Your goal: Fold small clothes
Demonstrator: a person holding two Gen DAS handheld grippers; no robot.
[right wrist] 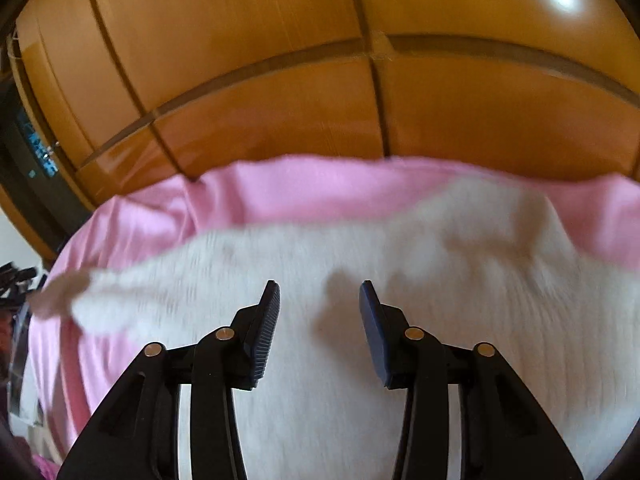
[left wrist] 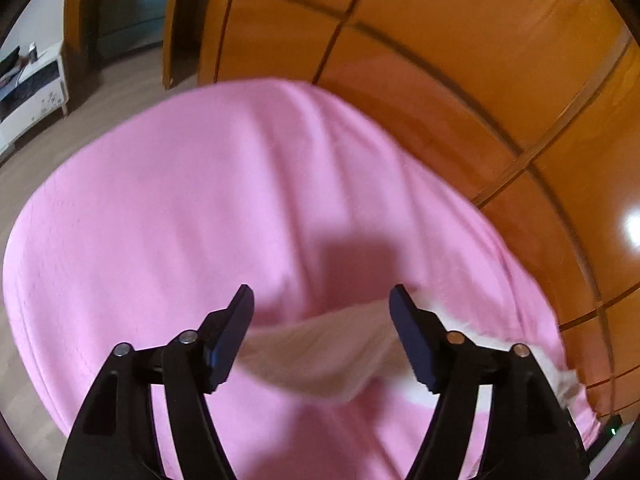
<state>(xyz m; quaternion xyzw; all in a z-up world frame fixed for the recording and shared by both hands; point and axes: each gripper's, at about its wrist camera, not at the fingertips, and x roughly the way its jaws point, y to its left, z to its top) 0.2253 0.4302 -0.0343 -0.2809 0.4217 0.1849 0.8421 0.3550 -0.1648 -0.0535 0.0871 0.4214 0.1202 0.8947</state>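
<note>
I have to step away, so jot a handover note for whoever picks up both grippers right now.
Left gripper: open, empty, over the pink sheet.
Right gripper: open, empty, above the white garment.
The garment lies on the sheet in front of the wooden panels.
Done: cannot tell, the cloth is blurred.
Left: check the folds, finish and smooth.

Black tongs [right wrist: 319, 292] at lower centre of the frame stand apart with nothing between them. Beneath them a blurred white garment [right wrist: 360, 280] lies across a pink sheet [right wrist: 280, 192]. Orange wooden panelling [right wrist: 260, 60] fills the upper frame.
</note>
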